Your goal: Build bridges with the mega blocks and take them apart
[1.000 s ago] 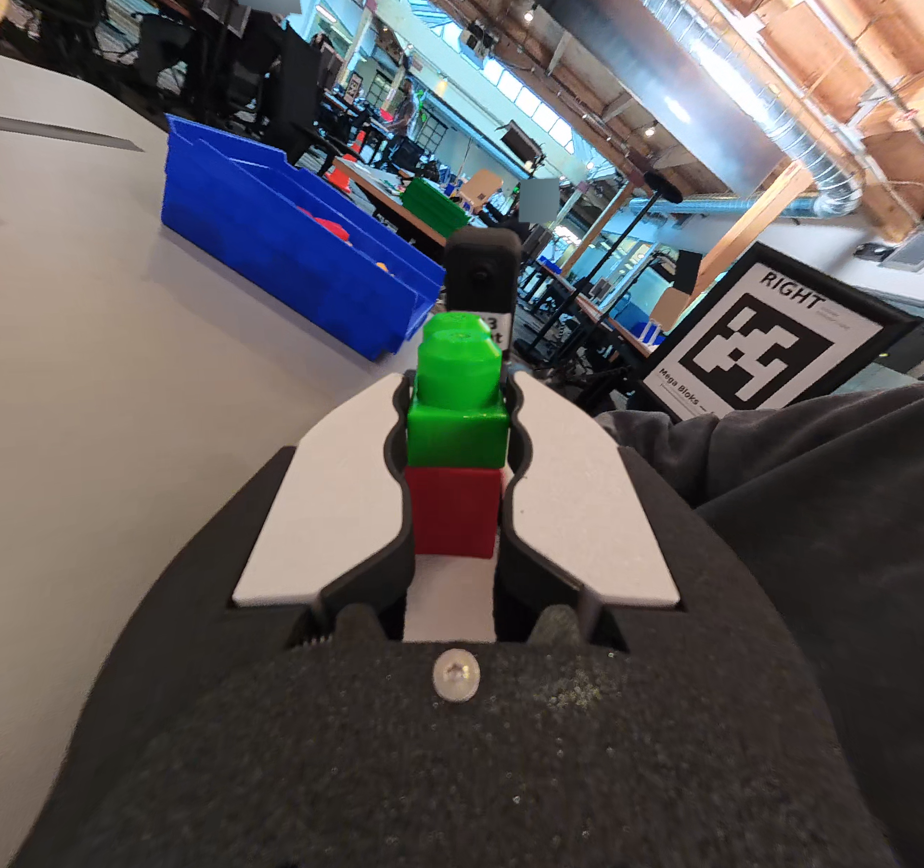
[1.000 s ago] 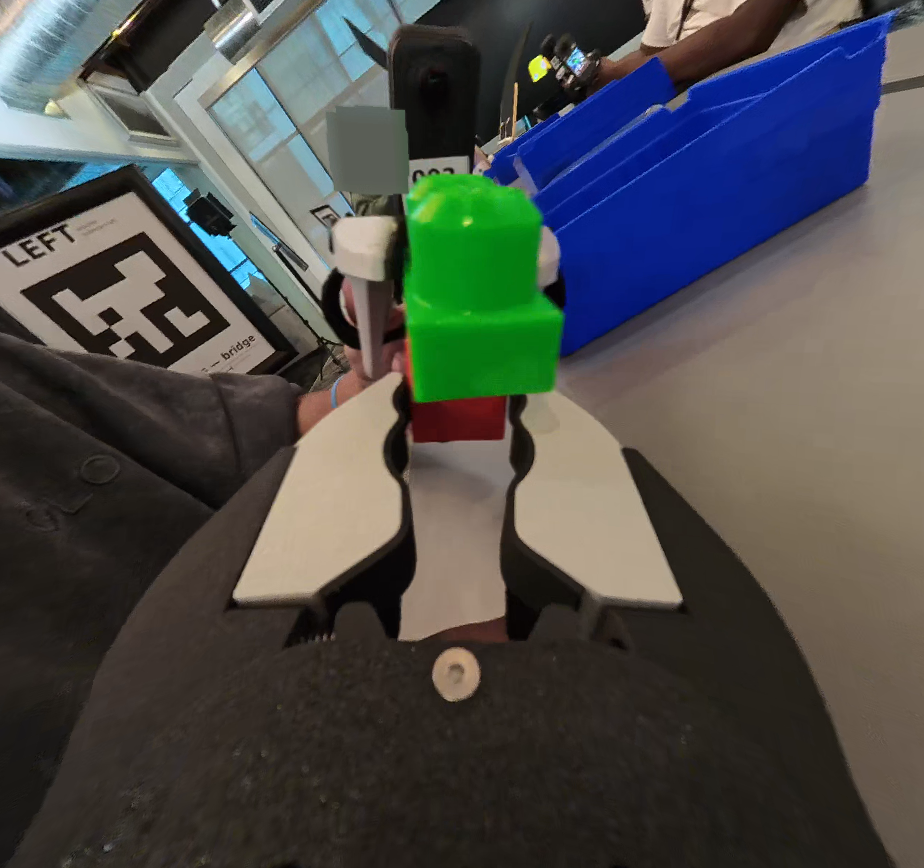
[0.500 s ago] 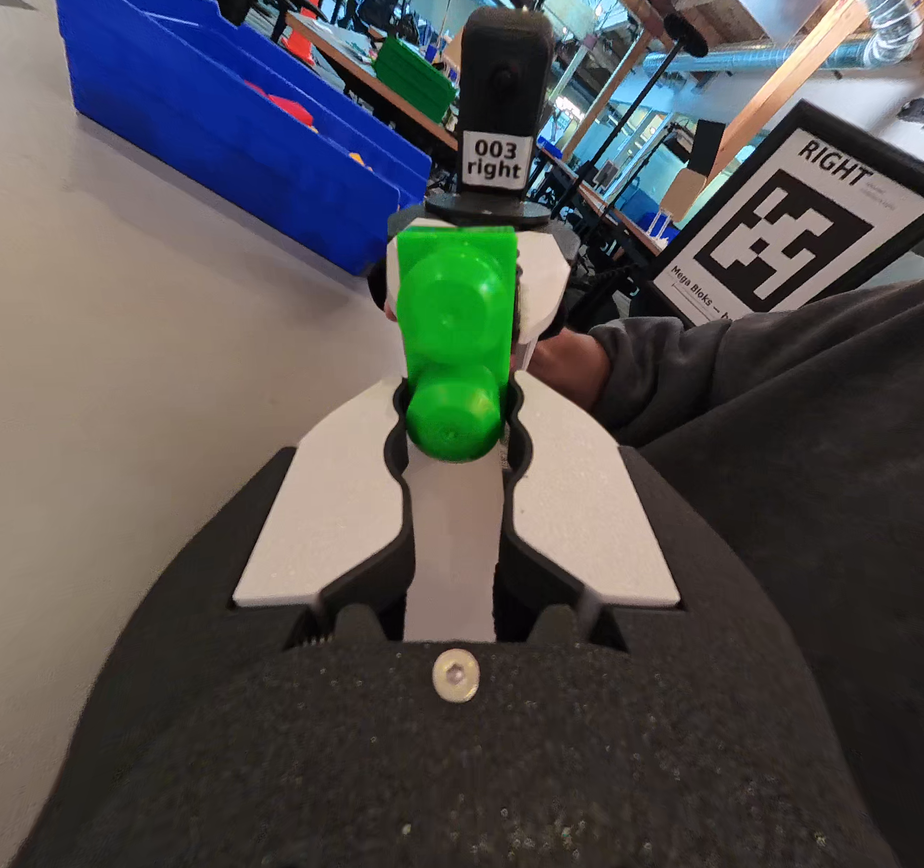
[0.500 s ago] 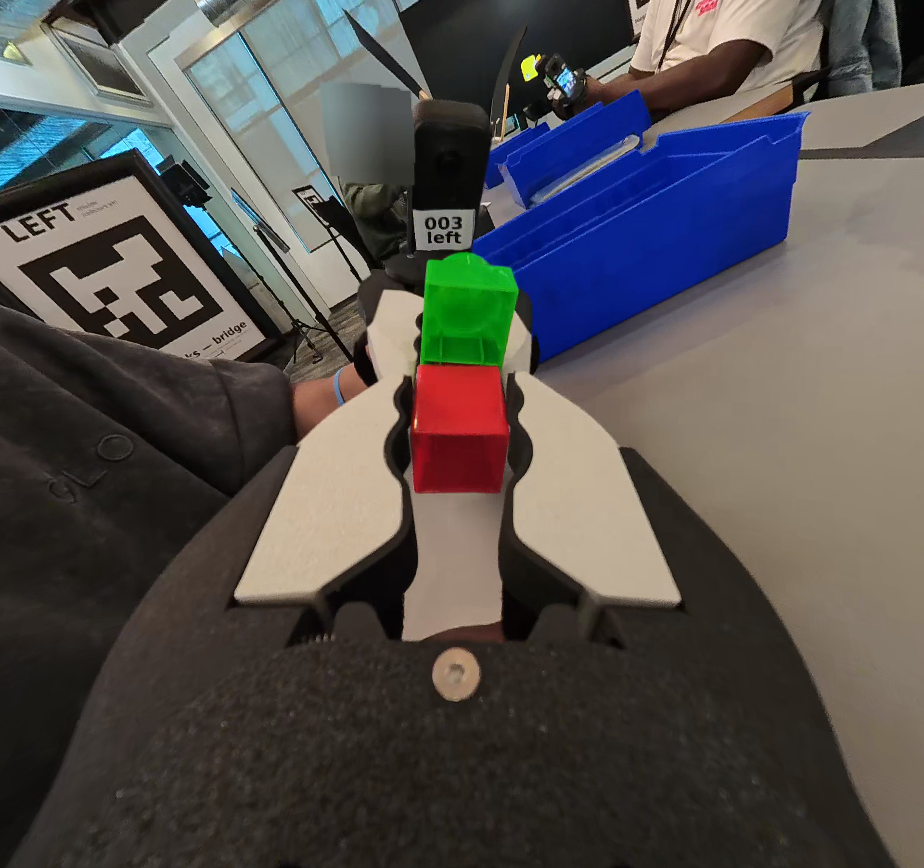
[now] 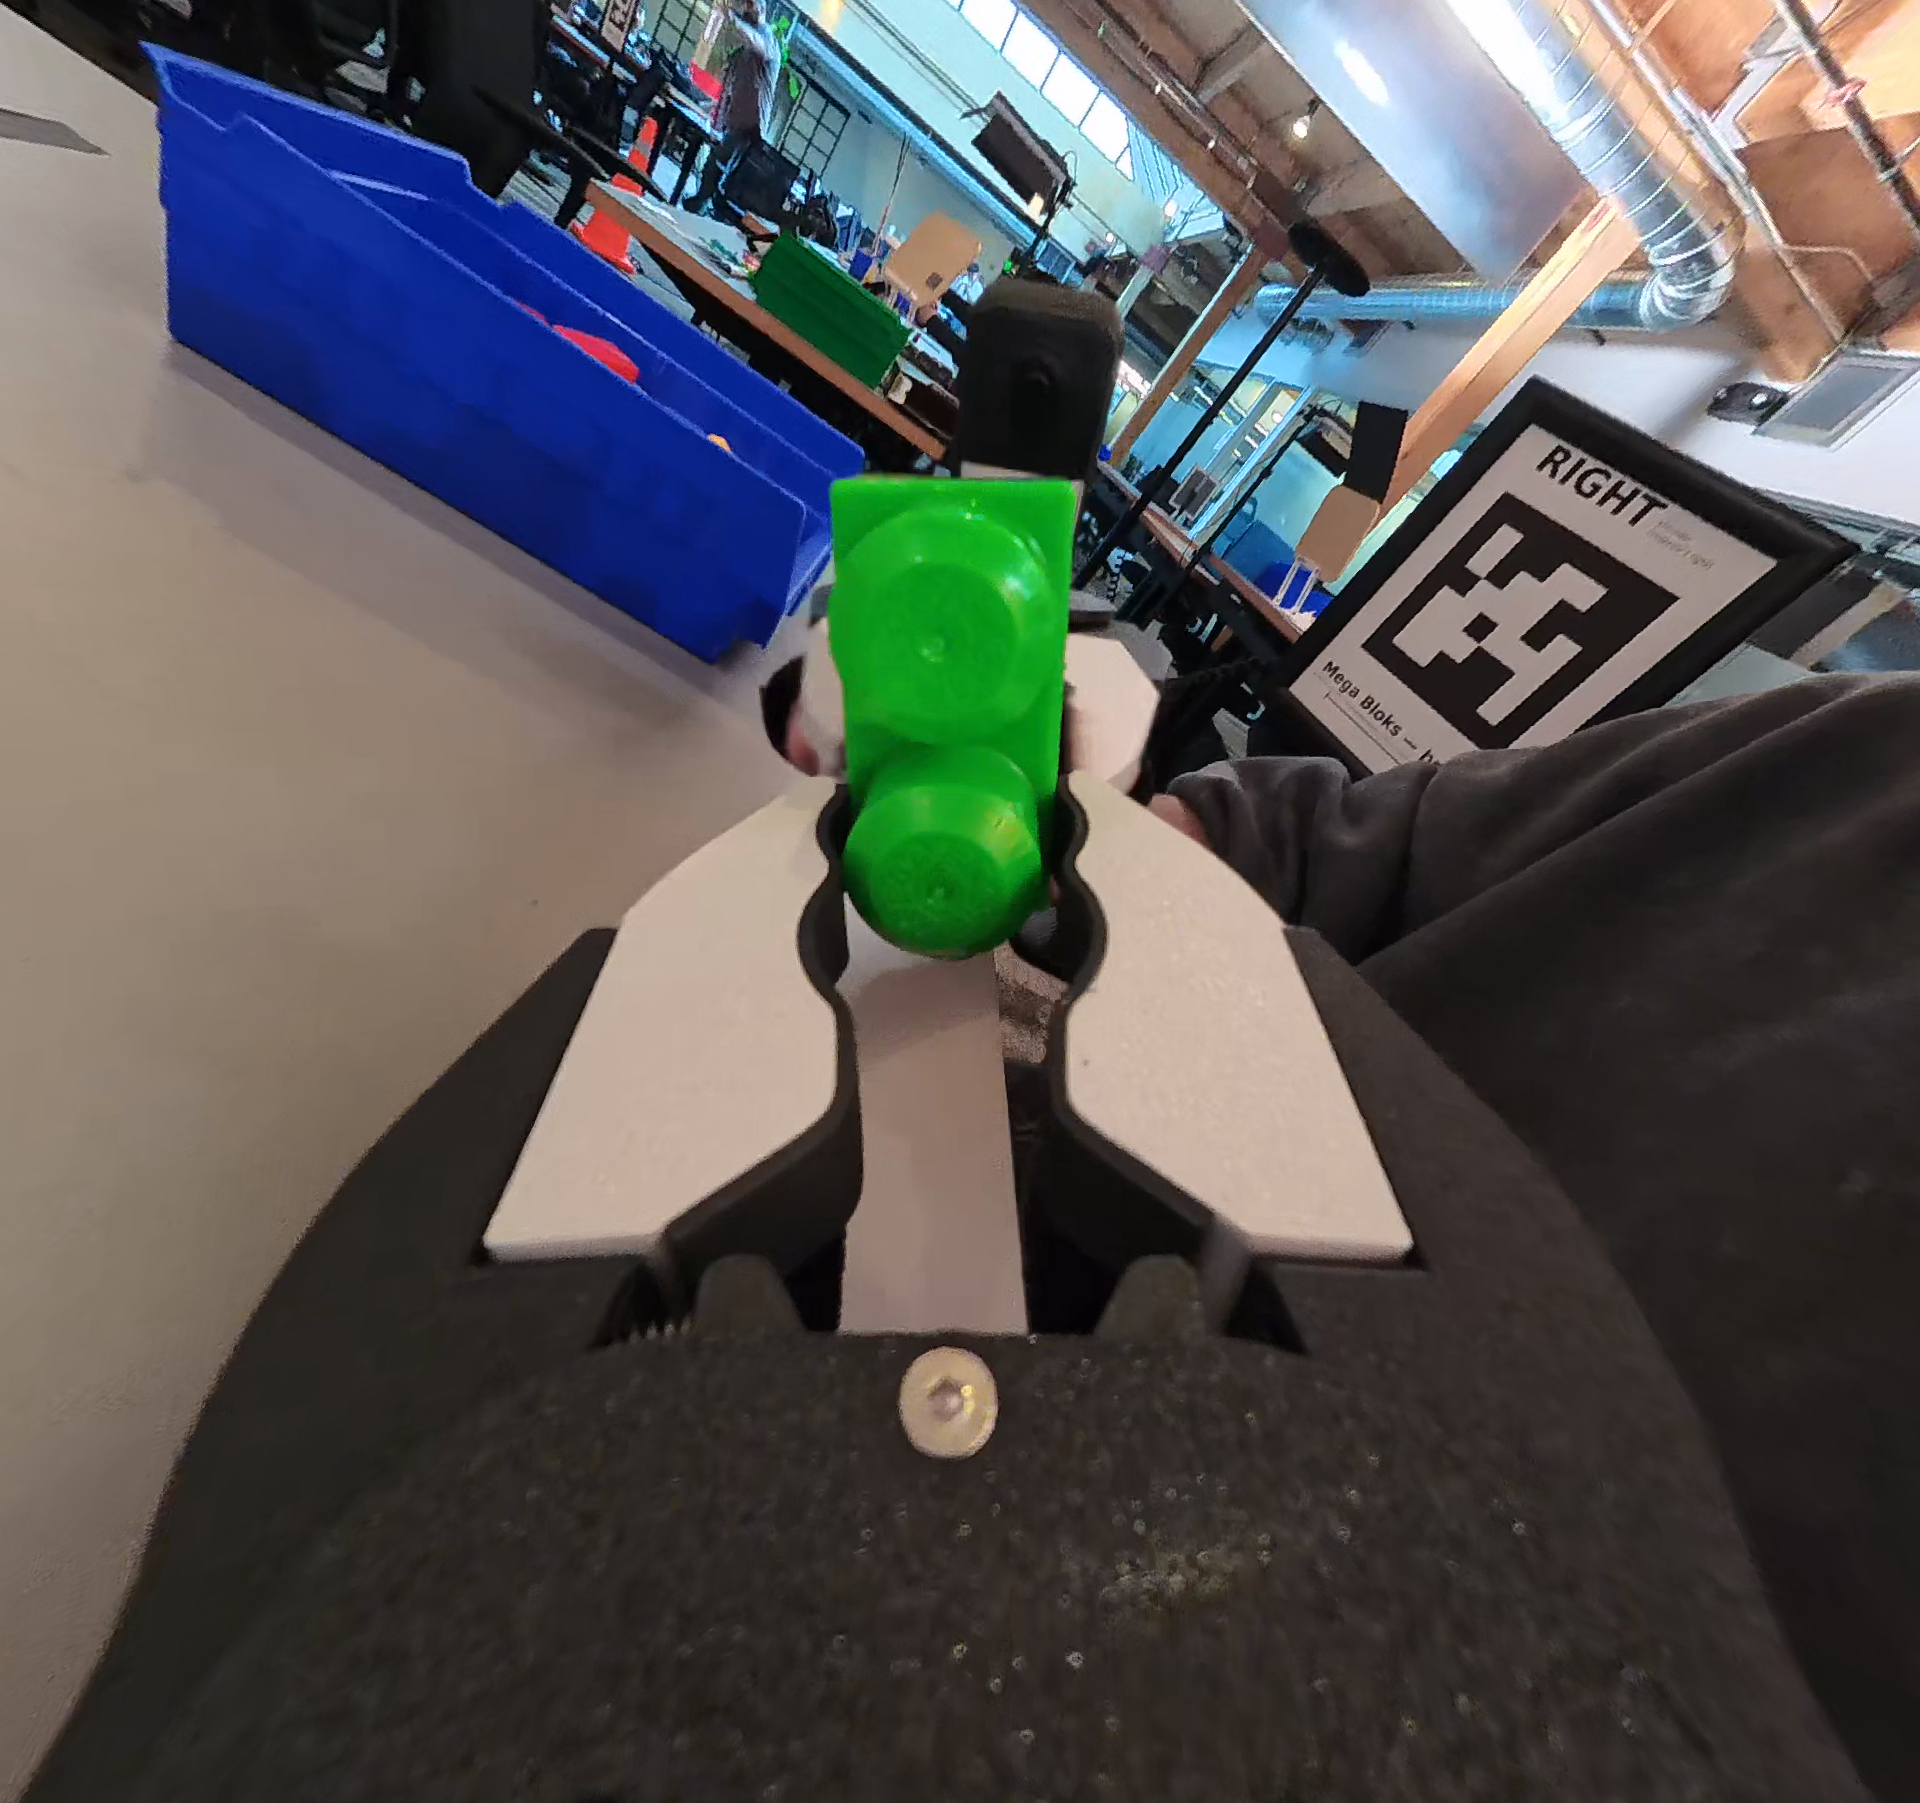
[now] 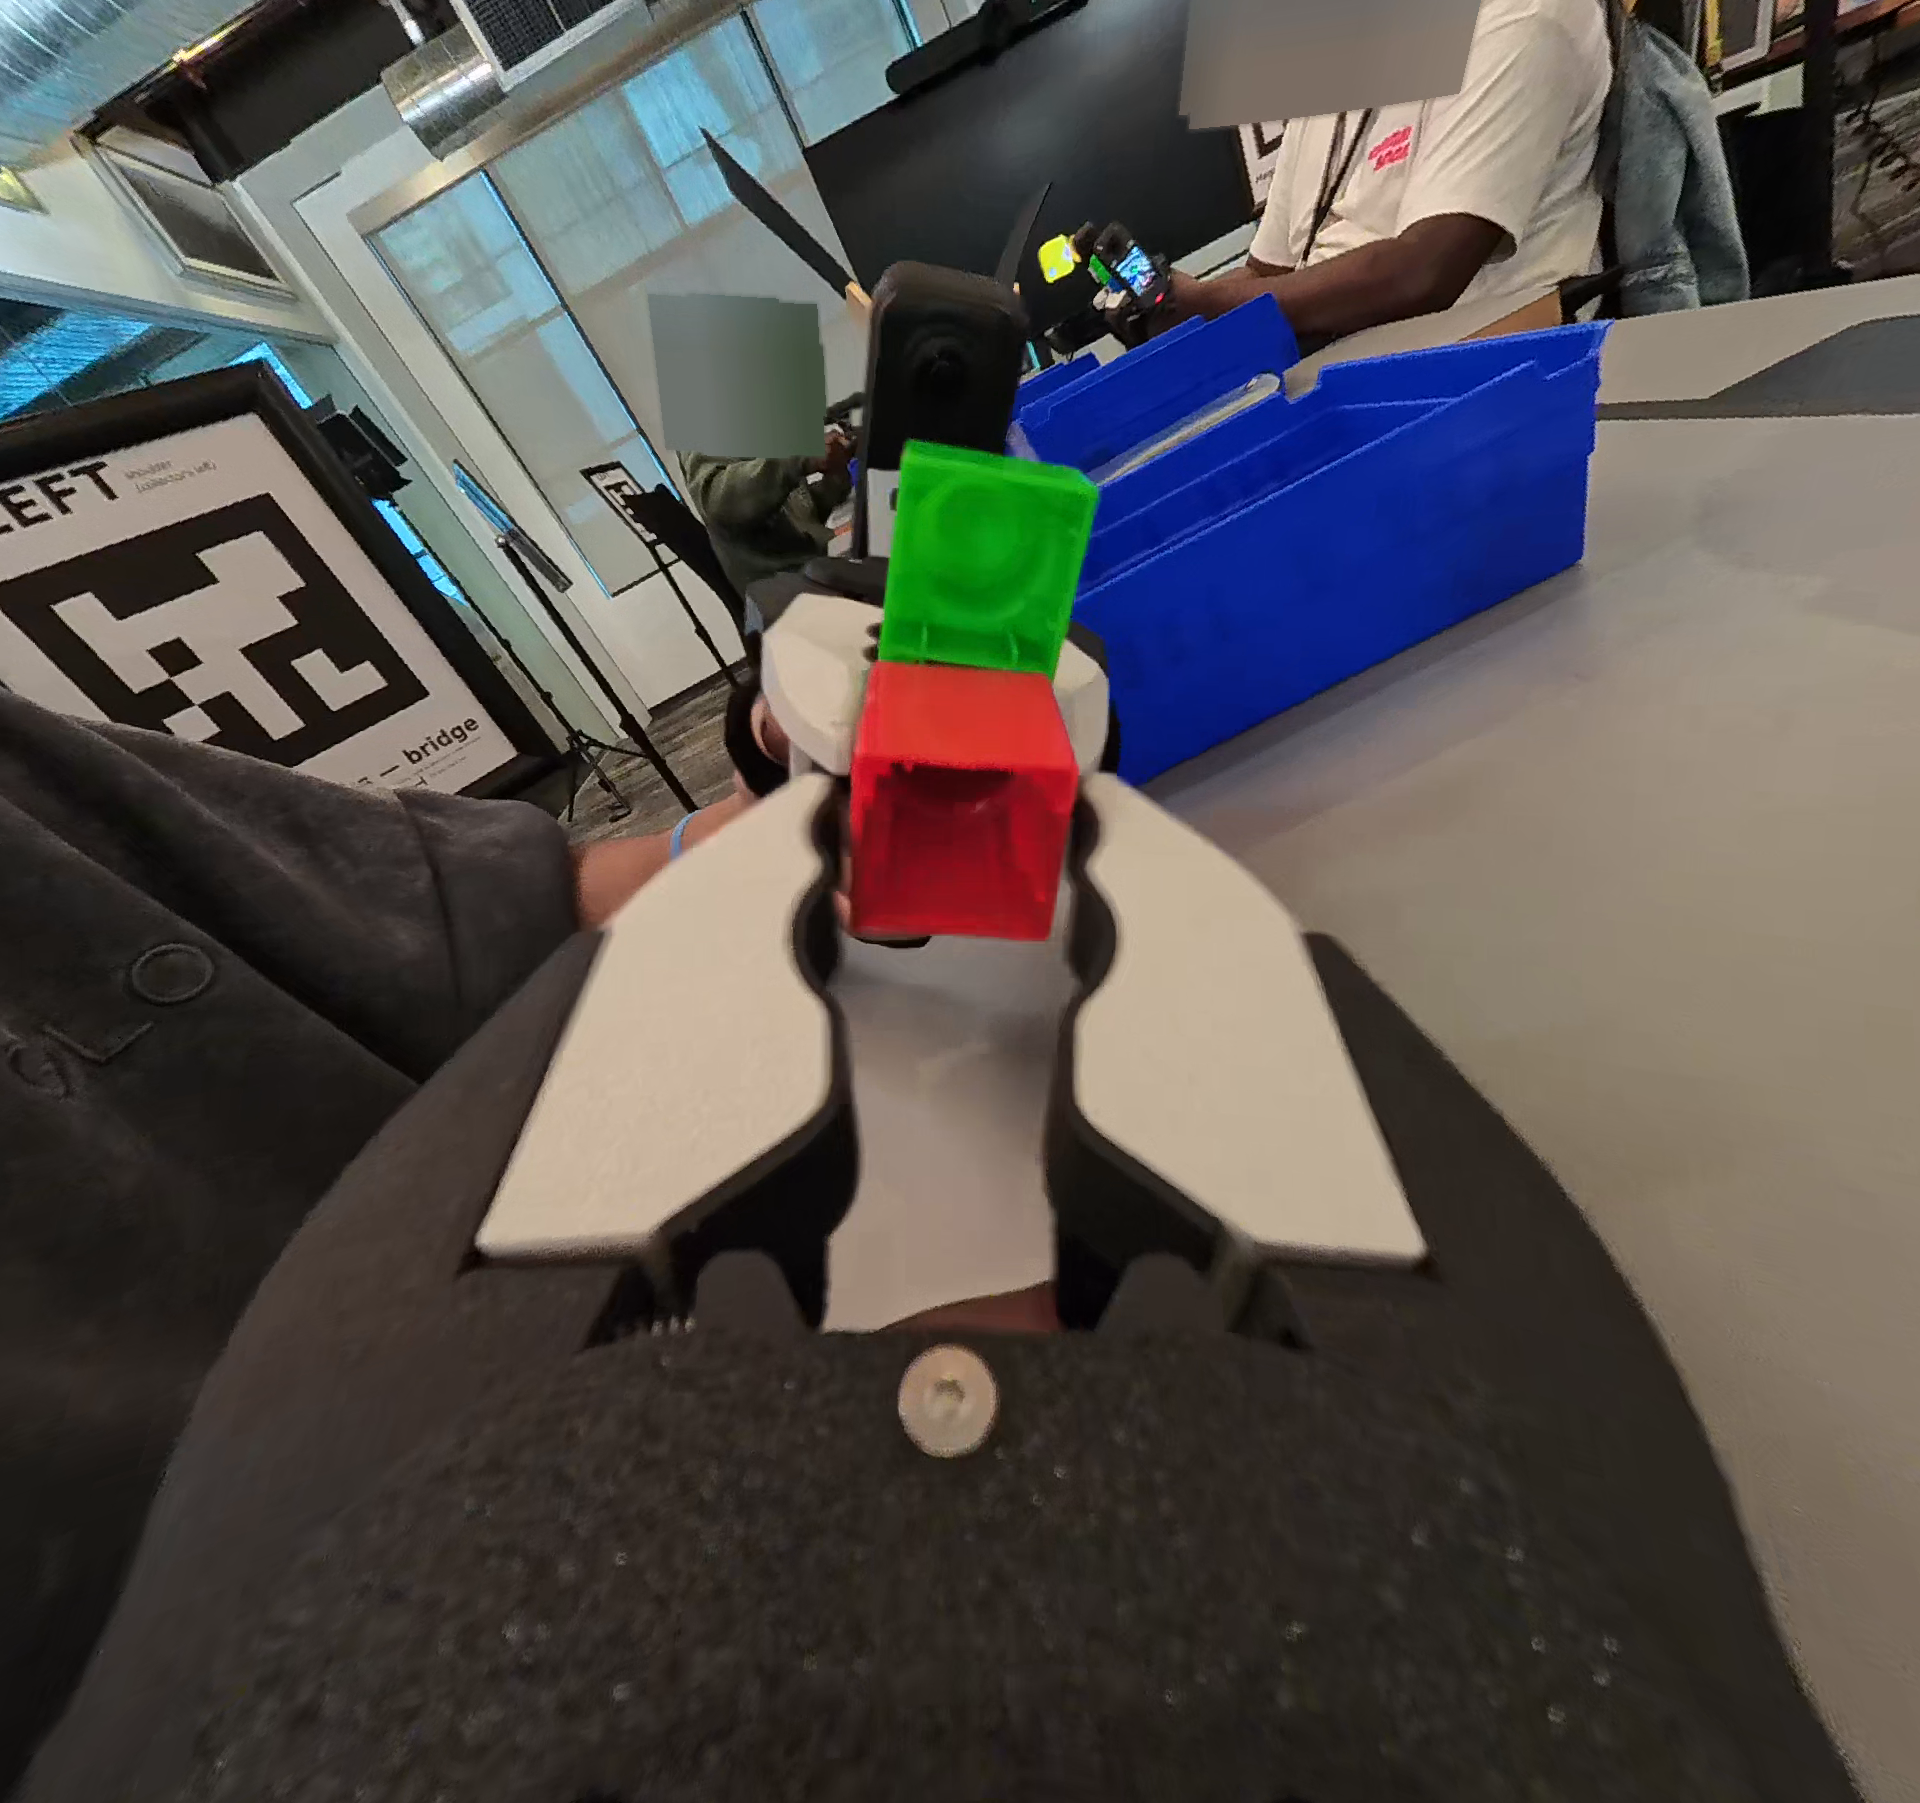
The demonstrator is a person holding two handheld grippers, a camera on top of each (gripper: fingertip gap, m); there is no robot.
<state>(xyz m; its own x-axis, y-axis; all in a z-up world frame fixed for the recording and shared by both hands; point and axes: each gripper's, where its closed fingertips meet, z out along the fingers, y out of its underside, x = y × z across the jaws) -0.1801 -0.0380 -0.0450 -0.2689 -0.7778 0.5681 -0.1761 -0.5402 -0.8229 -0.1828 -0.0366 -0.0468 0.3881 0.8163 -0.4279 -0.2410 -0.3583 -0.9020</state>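
A green two-stud block [image 5: 945, 673] faces the left wrist view studs-first. My left gripper [image 5: 951, 854] is shut on it around its lower stud. In the right wrist view a red block [image 6: 961, 818] shows its hollow underside, pressed against the green block [image 6: 982, 558] above it. My right gripper [image 6: 956, 823] is shut on the red block. The two grippers face each other above the grey table [image 5: 260, 818]. The right gripper [image 5: 1112, 704] shows behind the green block, and the left gripper [image 6: 816, 688] shows behind the red one. The red block is hidden in the left wrist view.
A blue bin [image 5: 468, 382] holding a few loose blocks stands on the table beyond the grippers; it also shows in the right wrist view [image 6: 1351, 548]. Framed marker signs [image 5: 1538, 600] [image 6: 208, 610] stand at the table edge. A person in a white shirt [image 6: 1434, 195] sits behind the bin. Left and right tips are no more than a few centimetres apart.
The block pair has turned from upright, green on red, to lying along the grippers: studs now face the left camera, undersides the right camera. The right gripper has closed onto the red block.
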